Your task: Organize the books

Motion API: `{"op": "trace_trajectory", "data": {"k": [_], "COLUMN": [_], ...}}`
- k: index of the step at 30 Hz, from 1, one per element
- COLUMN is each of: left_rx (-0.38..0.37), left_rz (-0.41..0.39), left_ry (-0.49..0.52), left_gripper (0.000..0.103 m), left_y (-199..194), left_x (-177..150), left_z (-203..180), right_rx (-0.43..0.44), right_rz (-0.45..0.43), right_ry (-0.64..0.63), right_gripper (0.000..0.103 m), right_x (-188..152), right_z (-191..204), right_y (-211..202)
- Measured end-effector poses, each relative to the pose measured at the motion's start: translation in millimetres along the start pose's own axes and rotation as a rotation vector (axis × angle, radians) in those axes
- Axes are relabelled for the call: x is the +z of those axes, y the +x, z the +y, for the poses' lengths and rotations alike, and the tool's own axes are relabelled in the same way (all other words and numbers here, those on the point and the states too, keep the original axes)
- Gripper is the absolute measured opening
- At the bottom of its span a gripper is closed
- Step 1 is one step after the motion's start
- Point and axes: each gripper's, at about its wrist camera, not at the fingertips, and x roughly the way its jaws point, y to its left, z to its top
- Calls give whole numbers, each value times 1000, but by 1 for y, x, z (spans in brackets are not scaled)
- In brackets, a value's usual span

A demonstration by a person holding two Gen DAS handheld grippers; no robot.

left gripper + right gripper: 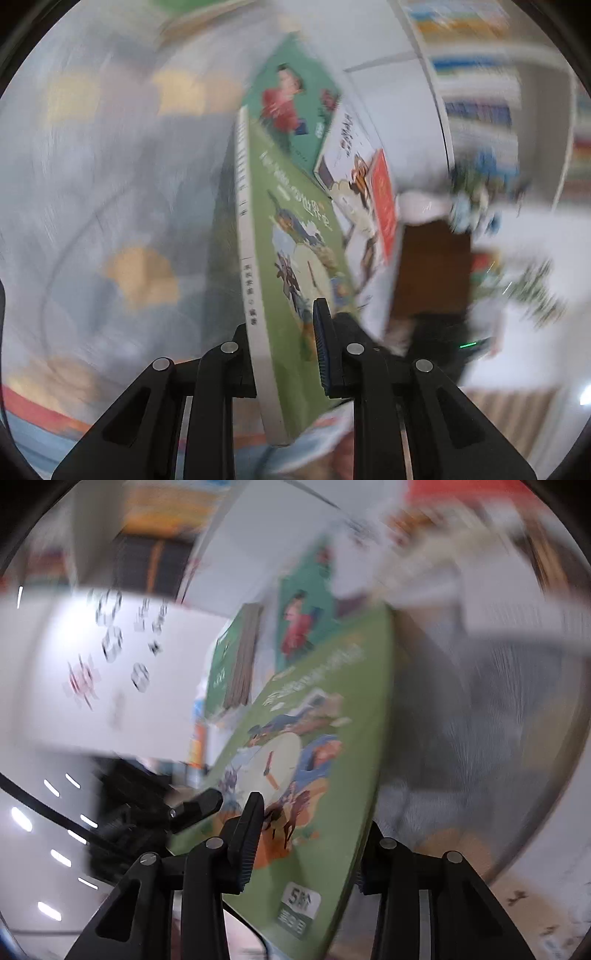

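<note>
Where both views blur: green book [280, 236], clamped by left gripper [286, 354] fingers and right gripper [306, 849] fingers alike.

A home reading room: packed bookshelves [476, 92], scattered children's books [291, 99].

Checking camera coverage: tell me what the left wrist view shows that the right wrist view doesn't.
Only the left wrist view shows the white-and-red book and the green book's white spine. Only the right wrist view shows the "5" badge on its cover and the white patterned sheet. Both show the light green book, gripped, and the dark green book behind.
</note>
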Motion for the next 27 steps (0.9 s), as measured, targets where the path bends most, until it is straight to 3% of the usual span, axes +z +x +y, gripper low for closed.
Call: {"op": "trace_trajectory", "data": {"k": [3,6,12,19,24,27], "left_rx": [27,-6,-72,-25,49,23], "left_rz": [-19,-10,-74,-184,-175,-155], "left_ry": [165,226,297,283,250,208], "left_gripper": [18,19,19,19,19,19], "left_y": [-14,-34,-90,-141,-141,-134], "left_x": [-1,4,41,124,184,210], "left_z": [-19,-23,-16,31,76,99], "right_rx": [-115,-186,-201,-160,-190,-220], "right_rz": [-54,-101,-170,-181,-134,-116], "right_ry": [-144,-199,-266,-309,-250,-215], "right_gripper": [40,40,42,42,42,42], "right_x": [-9,-18,-18,45,86,98], "right_z": [39,70,123,194,213,214], "right_y": [-10,-19,-21,66,150,182]}}
